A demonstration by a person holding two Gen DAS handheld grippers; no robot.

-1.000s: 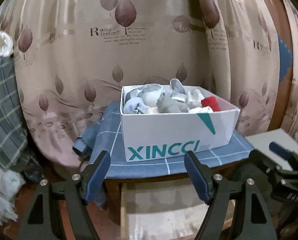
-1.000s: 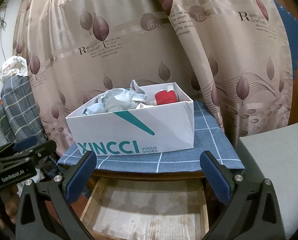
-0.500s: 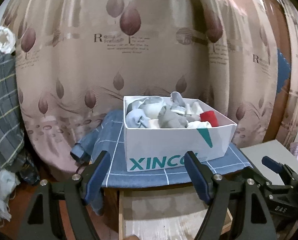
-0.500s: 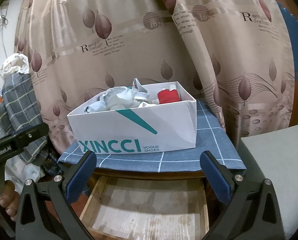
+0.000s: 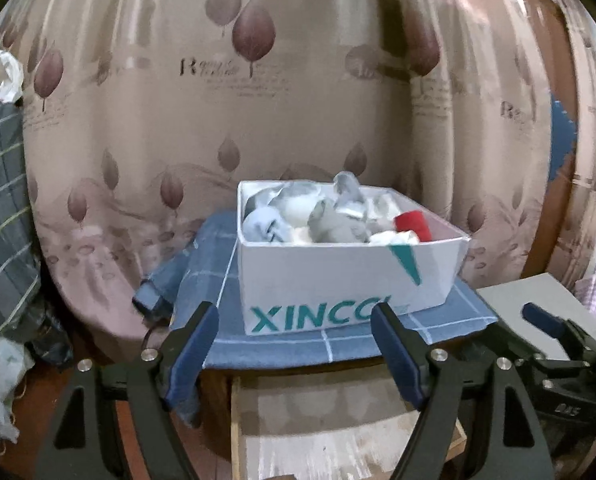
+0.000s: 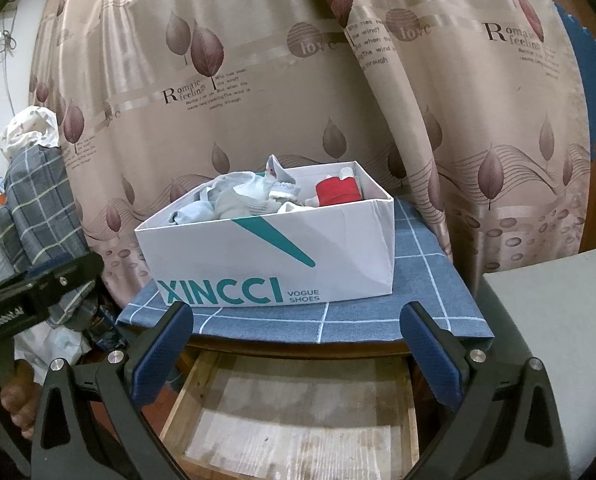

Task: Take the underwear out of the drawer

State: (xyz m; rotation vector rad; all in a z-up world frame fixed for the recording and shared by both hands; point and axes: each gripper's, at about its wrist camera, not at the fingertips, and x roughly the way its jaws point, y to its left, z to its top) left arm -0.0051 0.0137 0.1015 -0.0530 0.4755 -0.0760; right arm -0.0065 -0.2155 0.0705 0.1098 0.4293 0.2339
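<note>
A white shoebox with teal lettering stands on a blue checked cloth over a small wooden table. It is heaped with grey, pale blue and white underwear and one red roll. Below the table top a wooden drawer is pulled out, and its visible bottom is bare. My left gripper is open in front of the box with nothing between its fingers. My right gripper is open above the drawer, also holding nothing.
A leaf-printed curtain hangs close behind the table. A grey padded surface lies at the right. Plaid fabric and bags pile up at the left. A hand holds the left tool at the lower left of the right wrist view.
The left wrist view has shifted a little, so the box sits lower and further right in it. The right gripper has stayed still. Both grippers remain open.
</note>
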